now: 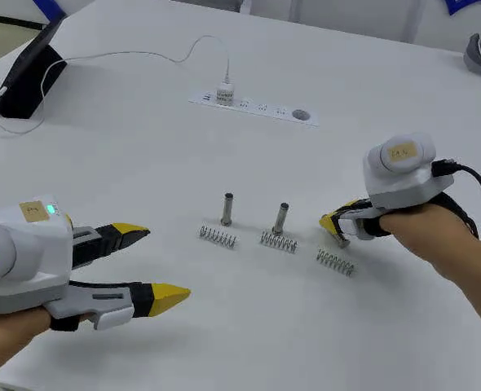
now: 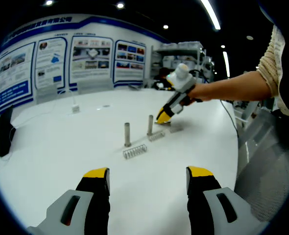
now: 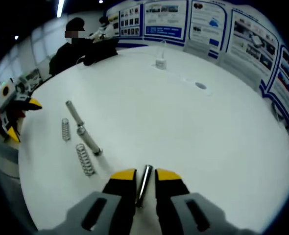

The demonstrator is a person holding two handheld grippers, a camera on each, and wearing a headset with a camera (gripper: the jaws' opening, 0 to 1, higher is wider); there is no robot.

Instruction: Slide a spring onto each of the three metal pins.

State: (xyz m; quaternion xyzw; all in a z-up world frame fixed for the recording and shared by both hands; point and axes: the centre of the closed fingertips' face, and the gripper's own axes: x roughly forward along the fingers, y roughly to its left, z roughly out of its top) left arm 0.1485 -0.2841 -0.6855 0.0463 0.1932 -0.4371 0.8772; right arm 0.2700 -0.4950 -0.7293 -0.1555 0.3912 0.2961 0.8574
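One gripper sits nearest: the left gripper (image 1: 155, 265) hovers over the white worktop (image 1: 249, 326) with its jaws spread wide and nothing between them. Beyond it three coils lie flat in a row: the left spring (image 1: 218, 236), the middle spring (image 1: 279, 242) and the right spring (image 1: 336, 262). None is on a pin, so the task looks to be at its very start. Just behind the first two stand the left pin (image 1: 227, 208) and the middle pin (image 1: 280, 218), upright and bare, each near its spring but apart from it. To the right, the right gripper (image 3: 140, 175) is clamped on the third pin (image 3: 144, 182), low and just beyond the right spring. I cannot tell whether the pin's foot touches the worktop. Farther back lie a power strip (image 1: 253, 106) and a dark tablet (image 1: 24, 81). The step in hand looks like setting that pin upright. The next move calls for nipping a spring by its coils without crushing it, tipping it on end, and lining its bore over a pin's top.
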